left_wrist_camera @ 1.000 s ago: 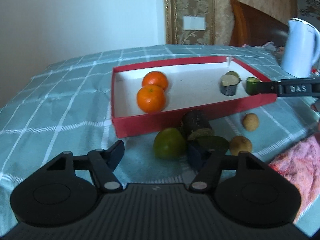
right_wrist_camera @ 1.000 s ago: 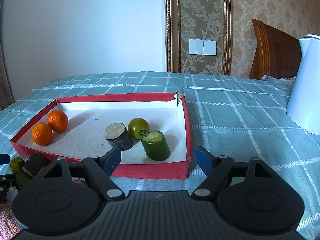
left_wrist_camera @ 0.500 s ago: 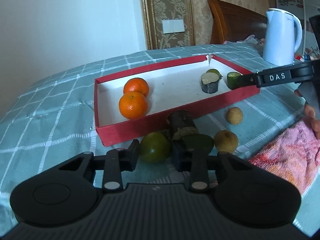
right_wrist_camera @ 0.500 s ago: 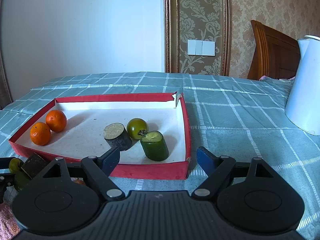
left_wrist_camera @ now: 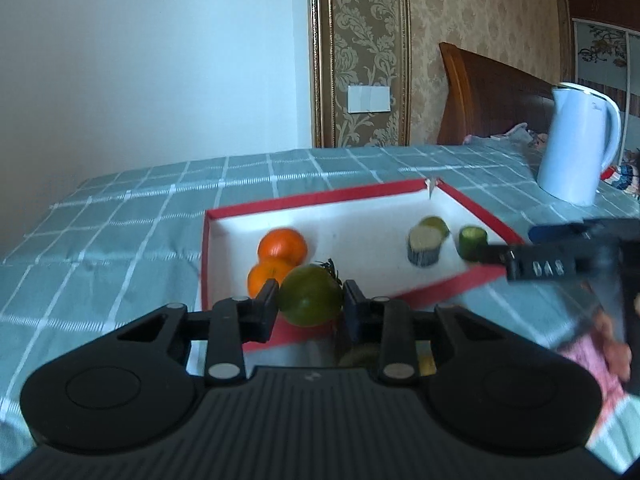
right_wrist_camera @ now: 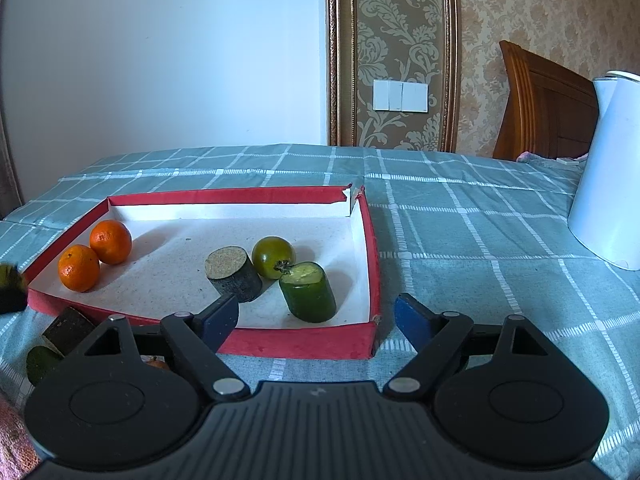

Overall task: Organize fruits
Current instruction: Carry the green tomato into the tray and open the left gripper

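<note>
Green tomato (left_wrist_camera: 310, 295) clamped between left tool (left_wrist_camera: 309, 309) fingers

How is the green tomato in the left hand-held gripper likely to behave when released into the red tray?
The green tomato looks round and smooth, so it may roll on the red tray's flat floor. Clamped in the left hand-held gripper, it shows no denting, so it is probably firm. The low rim should stop it.
</note>
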A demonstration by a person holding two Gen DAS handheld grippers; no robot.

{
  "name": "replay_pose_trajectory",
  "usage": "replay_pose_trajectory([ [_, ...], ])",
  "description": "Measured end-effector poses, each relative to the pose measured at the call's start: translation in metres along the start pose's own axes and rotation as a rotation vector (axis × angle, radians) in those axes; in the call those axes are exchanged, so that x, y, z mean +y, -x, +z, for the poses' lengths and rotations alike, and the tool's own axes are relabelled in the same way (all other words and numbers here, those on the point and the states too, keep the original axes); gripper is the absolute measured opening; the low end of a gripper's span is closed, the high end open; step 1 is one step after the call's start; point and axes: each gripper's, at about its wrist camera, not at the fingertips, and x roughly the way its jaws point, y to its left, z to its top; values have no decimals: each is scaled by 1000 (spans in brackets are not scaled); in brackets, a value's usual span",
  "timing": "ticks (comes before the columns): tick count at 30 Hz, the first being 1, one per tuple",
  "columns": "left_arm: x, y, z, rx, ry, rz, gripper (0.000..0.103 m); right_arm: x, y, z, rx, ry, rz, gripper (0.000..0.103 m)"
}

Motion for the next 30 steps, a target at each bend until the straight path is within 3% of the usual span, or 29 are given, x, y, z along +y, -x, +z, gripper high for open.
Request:
replay_pose_trajectory([
  [6,-13,-39,19,4,-3,26,31,0,0,0,-1,1,-1,86],
  [14,-27,-79,27,40,-23,1,31,-1,0,0,0,3,-4,86],
  [30,-10,-114,24,118,24,-10,31,2,-4,1,8,-5,-7,88],
])
